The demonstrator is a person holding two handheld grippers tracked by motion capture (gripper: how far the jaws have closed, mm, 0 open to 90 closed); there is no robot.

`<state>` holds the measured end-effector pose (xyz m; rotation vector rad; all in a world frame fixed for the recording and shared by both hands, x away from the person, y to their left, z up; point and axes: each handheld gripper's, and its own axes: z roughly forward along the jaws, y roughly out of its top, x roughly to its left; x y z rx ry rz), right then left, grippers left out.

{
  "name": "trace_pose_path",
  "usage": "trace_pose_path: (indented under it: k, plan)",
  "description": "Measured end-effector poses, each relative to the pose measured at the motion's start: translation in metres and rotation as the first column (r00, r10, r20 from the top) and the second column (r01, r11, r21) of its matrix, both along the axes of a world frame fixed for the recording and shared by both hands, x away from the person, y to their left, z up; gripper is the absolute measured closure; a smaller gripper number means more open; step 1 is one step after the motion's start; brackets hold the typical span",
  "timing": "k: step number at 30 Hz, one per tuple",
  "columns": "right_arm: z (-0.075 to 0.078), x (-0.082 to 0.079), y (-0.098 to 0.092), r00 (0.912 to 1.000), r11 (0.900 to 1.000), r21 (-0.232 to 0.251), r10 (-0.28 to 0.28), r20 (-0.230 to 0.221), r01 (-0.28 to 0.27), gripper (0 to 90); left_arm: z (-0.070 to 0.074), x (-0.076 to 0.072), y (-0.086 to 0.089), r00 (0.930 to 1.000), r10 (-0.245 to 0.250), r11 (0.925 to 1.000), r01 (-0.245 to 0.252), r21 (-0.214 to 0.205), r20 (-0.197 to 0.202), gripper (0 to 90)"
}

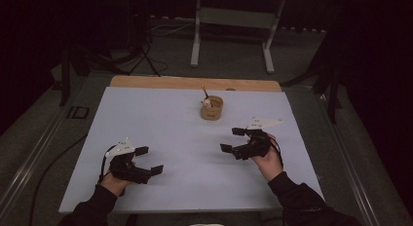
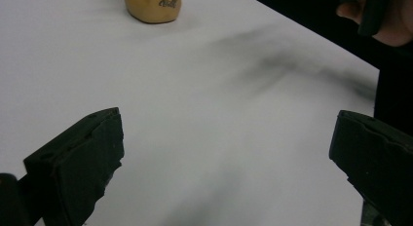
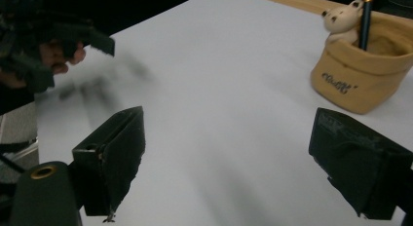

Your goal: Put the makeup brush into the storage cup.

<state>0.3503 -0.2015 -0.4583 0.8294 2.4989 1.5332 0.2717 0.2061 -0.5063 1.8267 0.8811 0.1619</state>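
Note:
A tan cloth pen holder (image 1: 212,108) stands at the back middle of the white table sheet (image 1: 160,119), with a small bear figure (image 3: 341,19) on its rim and a pencil (image 3: 365,19) upright inside. Its lower part (image 2: 153,7) appears at the top of the left gripper view. My left gripper (image 1: 149,160) hovers near the front left, jaws wide apart and empty. On the right, nearer the holder, my right gripper (image 1: 232,140) is also open and empty. Both point toward the table's middle.
A wooden board edge (image 1: 195,83) runs behind the sheet. Beyond it stand a metal frame's legs (image 1: 197,41) and a tripod (image 1: 143,55) on the dark floor. The other hand (image 3: 44,50) appears at the upper left of the right gripper view.

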Motion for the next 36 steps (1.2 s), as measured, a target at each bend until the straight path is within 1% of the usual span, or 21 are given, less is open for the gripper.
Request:
trace_pose_path:
  k: [1, 2, 3, 5, 10, 12, 13, 14, 16, 18, 21, 23, 28, 29, 31, 33, 36]
  plan:
    - [-0.002, -0.001, -0.001, 0.9999, 0.9999, -0.002, 0.016, -0.006, -0.016, 13.3, 0.000, 0.000, 0.000, 1.0000, 0.000, 1.0000, 0.000, 0.001, 0.002, 0.1]
    - [-0.003, -0.003, -0.003, 0.9997, 0.9998, 0.001, 0.019, -0.014, -0.019, 13.3, 0.000, 0.000, 0.000, 1.0000, -0.003, 1.0000, 0.003, -0.001, 0.004, 0.1]
    - [-0.005, -0.005, -0.004, 0.9998, 0.9999, -0.005, 0.014, -0.015, -0.014, 13.3, 0.001, -0.001, 0.000, 1.0000, -0.005, 1.0000, 0.005, -0.001, 0.007, 0.1]
    - [-0.006, -0.008, -0.007, 0.9997, 0.9998, 0.002, 0.021, -0.014, -0.021, 13.3, 0.001, -0.001, 0.000, 0.9999, -0.009, 1.0000, 0.009, -0.001, 0.009, 0.1]
    - [-0.008, -0.017, -0.014, 0.9997, 0.9995, 0.021, 0.022, 0.014, -0.023, 13.4, 0.001, -0.001, -0.002, 0.9997, -0.022, 0.9997, 0.022, 0.006, 0.006, 0.1]
    - [-0.009, -0.018, -0.017, 0.9997, 0.9996, 0.020, 0.020, 0.011, -0.021, 13.4, 0.001, -0.001, -0.002, 0.9996, -0.028, 0.9996, 0.028, 0.010, 0.007, 0.1]
    - [-0.010, -0.020, -0.018, 0.9996, 0.9998, 0.014, 0.017, 0.023, -0.017, 13.4, 0.001, -0.001, -0.002, 0.9994, -0.033, 0.9994, 0.033, 0.010, 0.004, 0.1]
    - [-0.011, -0.022, -0.019, 0.9993, 0.9999, 0.000, 0.015, 0.035, -0.015, 13.4, 0.001, -0.001, -0.002, 0.9992, -0.039, 0.9991, 0.039, 0.013, 0.006, 0.1]
    - [-0.013, -0.025, -0.022, 0.9992, 0.9999, 0.006, 0.014, 0.038, -0.014, 13.6, 0.001, -0.002, -0.003, 0.9989, -0.046, 0.9989, 0.046, 0.012, 0.010, 0.1]
    - [-0.015, -0.028, -0.025, 0.9987, 0.9999, 0.006, 0.012, 0.049, -0.012, 13.6, 0.001, -0.002, -0.003, 0.9983, -0.051, 0.9986, 0.050, 0.013, 0.030, 0.1]
    - [-0.019, -0.031, -0.030, 0.9988, 0.9994, 0.021, 0.025, 0.041, -0.026, 13.4, 0.002, -0.003, -0.003, 0.9967, -0.069, 0.9976, 0.069, 0.012, 0.042, 0.1]
    - [-0.024, -0.033, -0.033, 0.9974, 0.9988, 0.020, 0.043, 0.059, -0.044, 13.1, 0.002, -0.004, -0.004, 0.9962, -0.077, 0.9970, 0.076, 0.015, 0.042, 0.1]
    - [-0.028, -0.035, -0.038, 0.9943, 0.9973, 0.020, 0.069, 0.081, -0.071, 13.2, 0.001, -0.006, -0.002, 0.9925, -0.110, 0.9939, 0.110, 0.013, 0.052, 0.1]
    - [-0.029, -0.035, -0.039, 0.9939, 0.9970, 0.018, 0.073, 0.082, -0.075, 13.1, 0.000, -0.006, -0.002, 0.9919, -0.117, 0.9931, 0.117, 0.014, 0.049, 0.1]
    - [-0.033, -0.035, -0.041, 0.9937, 0.9963, 0.012, 0.083, 0.075, -0.085, 13.2, 0.000, -0.007, 0.000, 0.9897, -0.133, 0.9911, 0.132, 0.017, 0.054, 0.1]
    - [-0.037, -0.034, -0.043, 0.9937, 0.9949, 0.011, 0.099, 0.052, -0.100, 13.1, -0.001, -0.008, 0.002, 0.9882, -0.144, 0.9895, 0.143, 0.021, 0.051, 0.1]
    - [-0.041, -0.032, -0.044, 0.9947, 0.9955, 0.001, 0.094, 0.040, -0.095, 13.1, -0.002, -0.010, 0.006, 0.9889, -0.137, 0.9905, 0.136, 0.019, 0.058, 0.1]
